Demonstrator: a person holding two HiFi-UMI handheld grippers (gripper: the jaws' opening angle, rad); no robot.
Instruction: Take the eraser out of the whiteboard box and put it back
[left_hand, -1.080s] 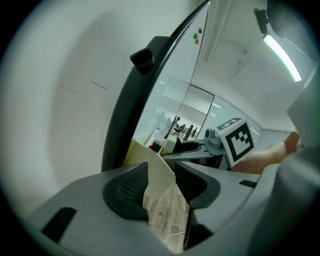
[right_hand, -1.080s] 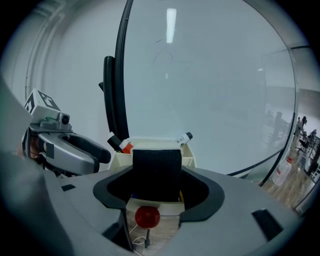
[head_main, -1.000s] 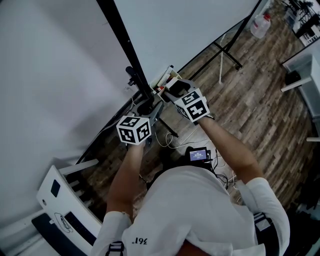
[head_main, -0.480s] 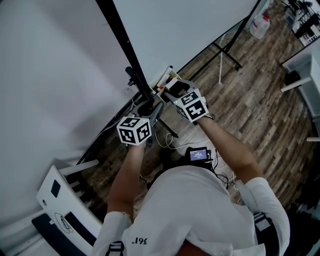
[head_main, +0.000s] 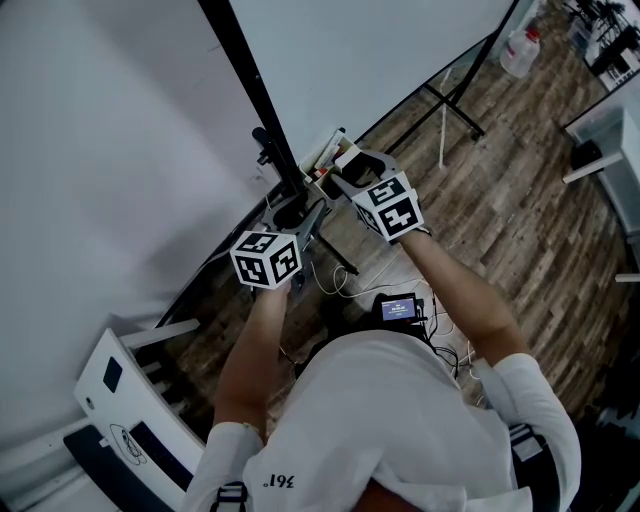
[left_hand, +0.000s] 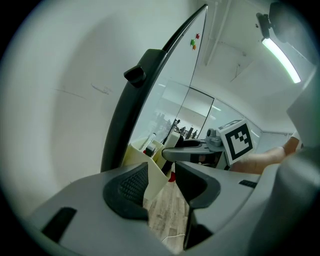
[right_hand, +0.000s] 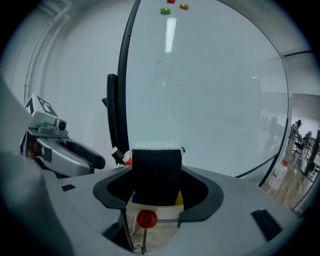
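Two grippers meet at the whiteboard box (left_hand: 152, 174). The right gripper (right_hand: 156, 192) has its jaws clenched on the black eraser (right_hand: 156, 167) at the box's open top. The left gripper (left_hand: 162, 187) has its jaws released, with the box's corner between them.

We wear a white short-sleeved T-shirt (head_main: 390, 420) with dark shoulder straps (head_main: 521, 446); left gripper (left_hand: 162, 186) and right gripper (right_hand: 156, 195): grey moulded shells, black ribbed pads (left_hand: 127, 187), black-and-white marker cubes (head_main: 267, 258)

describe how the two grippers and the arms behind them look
Both the left gripper and right gripper are grey plastic, tongs lined with dark ribbed pads. Each carries a white cube of black square markers. The person wears a white short-sleeved shirt.
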